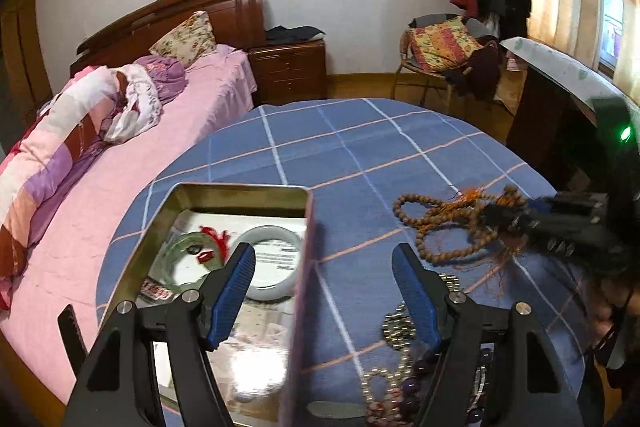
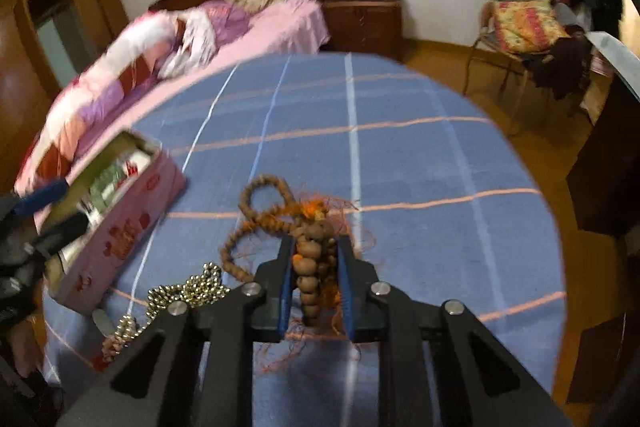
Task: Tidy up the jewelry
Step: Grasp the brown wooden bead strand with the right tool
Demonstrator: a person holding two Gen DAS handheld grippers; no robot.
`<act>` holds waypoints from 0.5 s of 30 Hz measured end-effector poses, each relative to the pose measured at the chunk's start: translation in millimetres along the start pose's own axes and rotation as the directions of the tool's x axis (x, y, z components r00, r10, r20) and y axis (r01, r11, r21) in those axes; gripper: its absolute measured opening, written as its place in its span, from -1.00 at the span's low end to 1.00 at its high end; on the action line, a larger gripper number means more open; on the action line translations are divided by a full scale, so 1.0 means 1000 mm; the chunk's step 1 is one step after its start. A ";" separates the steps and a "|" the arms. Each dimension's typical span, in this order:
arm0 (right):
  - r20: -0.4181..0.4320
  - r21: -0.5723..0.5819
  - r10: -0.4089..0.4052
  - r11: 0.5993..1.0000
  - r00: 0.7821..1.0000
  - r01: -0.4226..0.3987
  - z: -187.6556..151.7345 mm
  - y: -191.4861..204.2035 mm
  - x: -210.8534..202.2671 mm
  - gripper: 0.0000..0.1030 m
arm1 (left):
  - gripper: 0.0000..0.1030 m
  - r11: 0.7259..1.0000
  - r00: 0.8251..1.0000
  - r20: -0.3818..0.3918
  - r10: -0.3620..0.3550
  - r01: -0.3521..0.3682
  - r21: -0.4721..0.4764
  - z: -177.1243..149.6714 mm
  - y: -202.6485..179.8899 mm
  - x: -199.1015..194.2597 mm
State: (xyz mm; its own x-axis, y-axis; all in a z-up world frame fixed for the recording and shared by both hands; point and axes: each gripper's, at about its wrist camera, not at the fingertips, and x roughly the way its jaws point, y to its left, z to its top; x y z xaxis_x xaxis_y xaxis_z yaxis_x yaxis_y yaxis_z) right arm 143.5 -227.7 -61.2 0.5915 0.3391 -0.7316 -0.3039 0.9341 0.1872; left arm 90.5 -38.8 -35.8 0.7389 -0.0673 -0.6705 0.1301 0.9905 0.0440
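Pinching a strand of brown beads with orange threads, the right gripper was seen pressed onto it low over the blue checked cloth. A heap of metal beads lay just left of it. The left gripper was held spread wide, one finger over the open tin and the other over the cloth. A pale bangle and a green bangle lay in the tin. Beyond the table a bed was seen.
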 end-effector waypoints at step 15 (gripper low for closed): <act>0.057 0.062 -0.027 0.998 0.998 0.023 -0.021 -0.016 -0.033 -0.57 | 0.38 0.989 0.994 -0.087 -0.071 0.081 0.123 -0.008 -0.056 0.029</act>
State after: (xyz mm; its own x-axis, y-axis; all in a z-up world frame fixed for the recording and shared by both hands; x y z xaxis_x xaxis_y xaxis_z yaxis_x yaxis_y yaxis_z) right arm 113.4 -256.2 -53.3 0.6413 0.3198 -0.6975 -0.2435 0.9469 0.2102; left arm 99.8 -94.9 -63.8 0.6677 -0.1265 -0.7336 0.2698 0.9596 0.0800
